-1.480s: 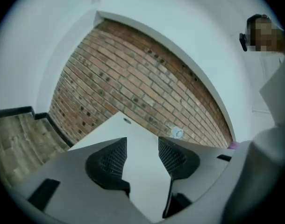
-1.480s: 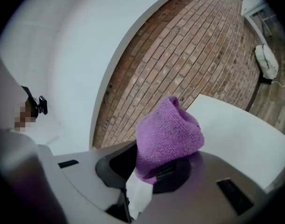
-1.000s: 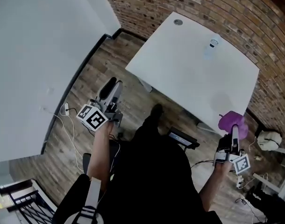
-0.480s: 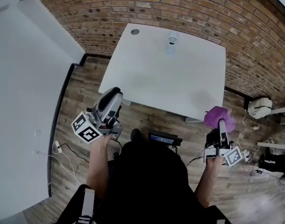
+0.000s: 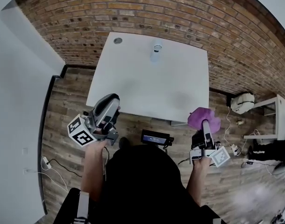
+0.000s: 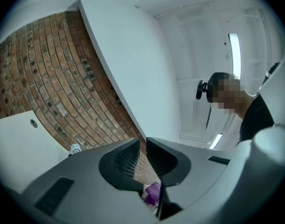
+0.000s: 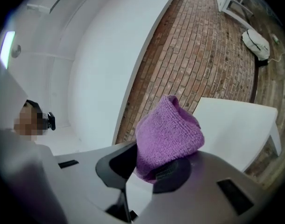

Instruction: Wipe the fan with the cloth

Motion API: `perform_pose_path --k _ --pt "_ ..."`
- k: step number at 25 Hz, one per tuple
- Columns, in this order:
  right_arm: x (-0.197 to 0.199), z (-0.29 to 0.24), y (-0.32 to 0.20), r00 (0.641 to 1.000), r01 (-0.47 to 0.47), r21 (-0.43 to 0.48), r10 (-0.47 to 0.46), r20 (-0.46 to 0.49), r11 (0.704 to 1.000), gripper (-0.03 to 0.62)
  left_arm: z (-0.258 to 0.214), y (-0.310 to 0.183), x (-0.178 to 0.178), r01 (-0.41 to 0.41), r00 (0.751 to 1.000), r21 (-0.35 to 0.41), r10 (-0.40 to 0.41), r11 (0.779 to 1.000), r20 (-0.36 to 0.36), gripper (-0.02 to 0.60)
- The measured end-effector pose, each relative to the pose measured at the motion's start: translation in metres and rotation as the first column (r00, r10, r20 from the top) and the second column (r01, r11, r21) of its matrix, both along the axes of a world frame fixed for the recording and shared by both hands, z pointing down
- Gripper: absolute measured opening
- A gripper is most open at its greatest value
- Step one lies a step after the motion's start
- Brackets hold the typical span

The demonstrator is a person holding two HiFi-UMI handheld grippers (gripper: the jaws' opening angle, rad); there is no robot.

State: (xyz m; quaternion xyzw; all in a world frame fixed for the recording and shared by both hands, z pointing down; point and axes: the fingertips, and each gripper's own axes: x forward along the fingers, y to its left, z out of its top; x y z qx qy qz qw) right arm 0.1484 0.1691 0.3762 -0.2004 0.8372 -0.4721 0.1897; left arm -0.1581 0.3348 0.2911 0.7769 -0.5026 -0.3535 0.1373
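My right gripper is shut on a bunched purple cloth, held just off the near right corner of a white table. In the right gripper view the cloth bulges up from between the pads of that gripper. My left gripper hangs at the table's near left corner, tipped upward. Its jaws are shut with nothing between them; the cloth shows beyond them. A small white round-topped object stands at the table's far edge, too small to identify.
A brick wall runs behind the table. On the wooden floor lie a dark flat device under the near table edge, a white rounded object and a white shelf to the right, and cables at left.
The view has swung so the table sits straight ahead. Both grippers have come closer to the table's near edge; the left one tipped upward. The cloth stays in the right gripper.
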Motion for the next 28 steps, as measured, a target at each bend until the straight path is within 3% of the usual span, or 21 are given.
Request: perform_pose_path --k 6,12,16,20,21,28 --pt "-0.024 -0.013 0.003 0.992 0.066 0.087 -0.055 -0.116 0.994 0.071 0.012 0.0 0.001 -0.007 1.0 -0.041 0.008 0.999 0.016 0.054" --pt "-0.046 -0.024 0.003 0.986 0.13 0.114 -0.116 -0.122 0.985 0.071 0.012 0.0 0.002 0.03 0.997 -0.084 -0.024 0.996 0.076 0.057" --pt "-0.056 -0.027 0.007 0.981 0.166 0.124 -0.151 -0.124 0.978 0.071 0.012 0.002 0.01 0.034 0.991 -0.121 -0.018 0.992 0.135 0.126" --pt "-0.056 -0.027 0.006 0.98 0.179 0.127 -0.164 -0.116 0.976 0.071 0.004 -0.003 0.029 0.034 0.973 -0.105 -0.009 0.994 0.23 0.343" --pt "-0.055 -0.027 0.007 0.979 0.183 0.126 -0.168 -0.115 0.975 0.071 0.001 -0.003 0.034 0.029 0.968 -0.098 -0.003 0.995 0.252 0.366" --pt "-0.047 -0.027 0.016 0.978 0.188 0.123 -0.175 -0.112 0.974 0.071 -0.006 0.007 0.071 -0.065 0.941 -0.068 0.084 0.996 0.328 0.374"
